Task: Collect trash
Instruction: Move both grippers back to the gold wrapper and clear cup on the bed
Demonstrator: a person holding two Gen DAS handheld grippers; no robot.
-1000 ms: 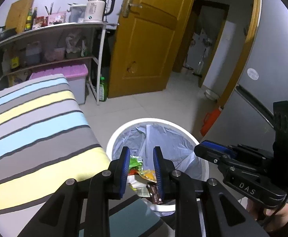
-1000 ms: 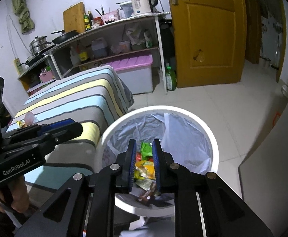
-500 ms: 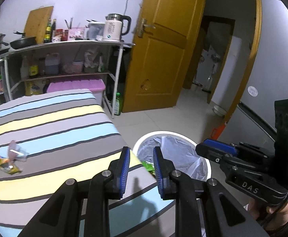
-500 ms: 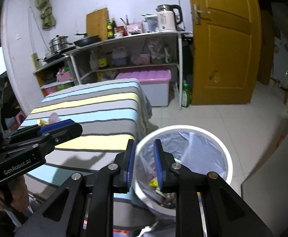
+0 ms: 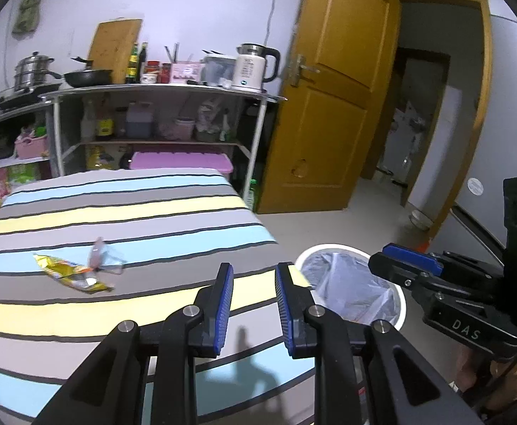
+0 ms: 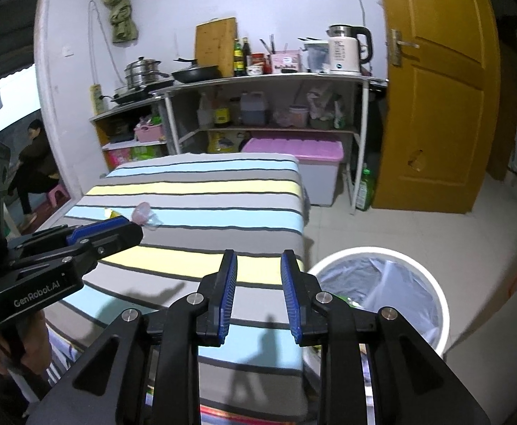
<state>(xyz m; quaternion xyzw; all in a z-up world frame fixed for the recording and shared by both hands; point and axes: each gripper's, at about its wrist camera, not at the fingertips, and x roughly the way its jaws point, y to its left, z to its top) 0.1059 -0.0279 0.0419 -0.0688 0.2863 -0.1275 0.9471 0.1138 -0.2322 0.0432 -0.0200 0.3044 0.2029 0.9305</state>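
Observation:
On the striped tablecloth lie a yellow snack wrapper and a clear pinkish plastic piece, the latter also in the right wrist view. My left gripper hovers over the table's near right part, open and empty, with the wrappers to its left. My right gripper is above the table's near edge; its jaws are opening with nothing between them. The white bin with a grey liner stands on the floor to the right of the table, with trash showing inside.
Behind the table stands a metal shelf rack with a kettle, pans and bottles, and a pink-lidded box under it. A yellow door is at the right. A person sits on a pink stool at far left.
Both views have swung up and left from over the bin to the table, so the bin now sits low right. The wrappers came into view. The right jaws have widened.

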